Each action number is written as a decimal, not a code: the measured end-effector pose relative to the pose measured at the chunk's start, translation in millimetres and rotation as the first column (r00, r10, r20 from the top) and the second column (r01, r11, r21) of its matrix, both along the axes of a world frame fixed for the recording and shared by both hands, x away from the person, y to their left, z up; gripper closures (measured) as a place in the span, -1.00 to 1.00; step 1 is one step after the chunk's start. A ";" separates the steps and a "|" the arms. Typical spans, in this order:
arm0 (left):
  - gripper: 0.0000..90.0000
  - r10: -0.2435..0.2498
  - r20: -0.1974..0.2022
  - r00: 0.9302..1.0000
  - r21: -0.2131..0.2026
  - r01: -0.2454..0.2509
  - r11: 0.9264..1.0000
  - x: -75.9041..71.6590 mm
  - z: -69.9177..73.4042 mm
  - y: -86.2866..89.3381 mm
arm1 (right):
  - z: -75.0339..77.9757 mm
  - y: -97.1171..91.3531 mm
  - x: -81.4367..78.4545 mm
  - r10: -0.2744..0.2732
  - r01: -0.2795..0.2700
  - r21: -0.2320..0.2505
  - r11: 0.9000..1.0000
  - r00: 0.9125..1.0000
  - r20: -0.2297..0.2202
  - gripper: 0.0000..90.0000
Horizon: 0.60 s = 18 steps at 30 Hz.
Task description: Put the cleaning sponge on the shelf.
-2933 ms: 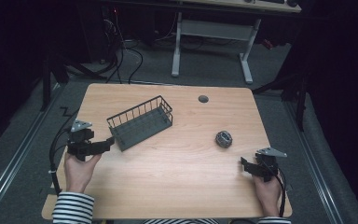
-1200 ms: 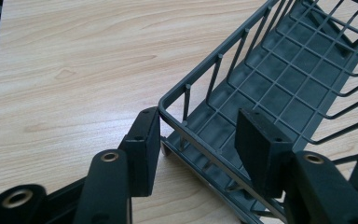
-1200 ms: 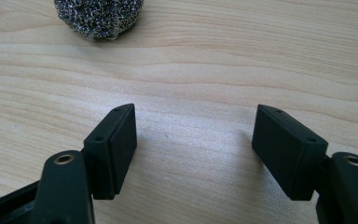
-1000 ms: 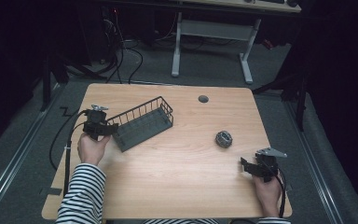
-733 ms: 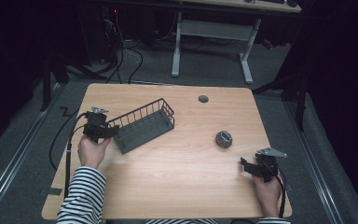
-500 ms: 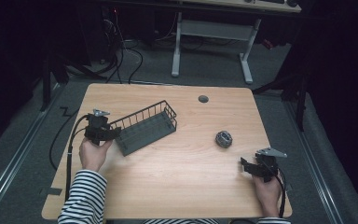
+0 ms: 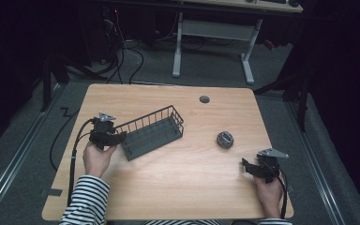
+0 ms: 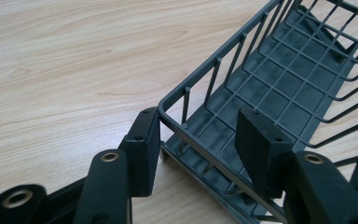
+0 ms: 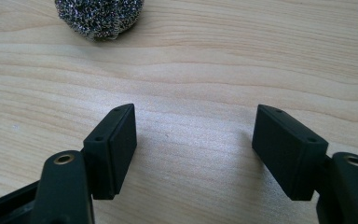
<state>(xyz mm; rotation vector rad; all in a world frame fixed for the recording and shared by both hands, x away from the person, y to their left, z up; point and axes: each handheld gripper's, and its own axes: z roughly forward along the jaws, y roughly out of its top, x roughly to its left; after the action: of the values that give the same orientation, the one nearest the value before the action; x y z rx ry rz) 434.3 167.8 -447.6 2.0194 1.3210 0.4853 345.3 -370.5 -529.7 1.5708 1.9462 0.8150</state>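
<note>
A dark room with a second desk frame at the far side surrounds a pale wooden table [image 7: 168,187].

The largest thing on it is a grey wire basket [image 7: 152,132], lying left of centre with its long axis slanting from near-left to far-right. Its near-left short end sits at the left gripper [image 7: 117,138], whose jaws straddle the corner there: in the left gripper view one pad lies against the outside of the rim wire and the other stands inside over the mesh floor of the basket [image 8: 279,79]. The gap looks fairly wide, and whether the inner pad truly presses on anything is hard to tell from this angle; taken with the outer pad's contact, it reads as a grip on the end wall. The left hand [image 7: 97,158] is stretched forward from a striped sleeve, the gripper level and pointing right along the basket.

A small steel scourer [image 7: 225,139] lies right of centre, well apart from the basket.

The right gripper [image 7: 247,166] rests near the near-right edge, jaws parted and empty, aimed left and far towards the scourer [image 9: 99,16], which it is nearer to than the left one.
</note>
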 end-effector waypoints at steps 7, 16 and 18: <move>0.14 -0.044 -0.006 0.999 0.011 0.044 0.999 -7.5 1.0 -12.8 | -0.1 0.0 0.0 0.000 0.000 0.001 1.000 1.000 0.002 -0.31; 0.14 -0.101 -0.006 0.995 0.022 0.101 0.995 -17.3 1.8 -28.0 | -0.1 0.0 0.0 0.000 0.000 0.001 1.000 1.000 0.001 -0.31; 0.14 -0.112 -0.005 0.994 0.016 0.112 0.994 -20.1 1.5 -31.9 | -0.1 -0.1 0.1 0.000 0.000 0.001 1.000 1.000 0.001 -0.31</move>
<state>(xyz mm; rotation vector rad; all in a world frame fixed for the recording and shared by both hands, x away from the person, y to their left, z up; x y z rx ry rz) 414.1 135.9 -446.1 2.0957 1.2018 0.4414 345.3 -370.6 -529.8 1.5702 1.9453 0.8172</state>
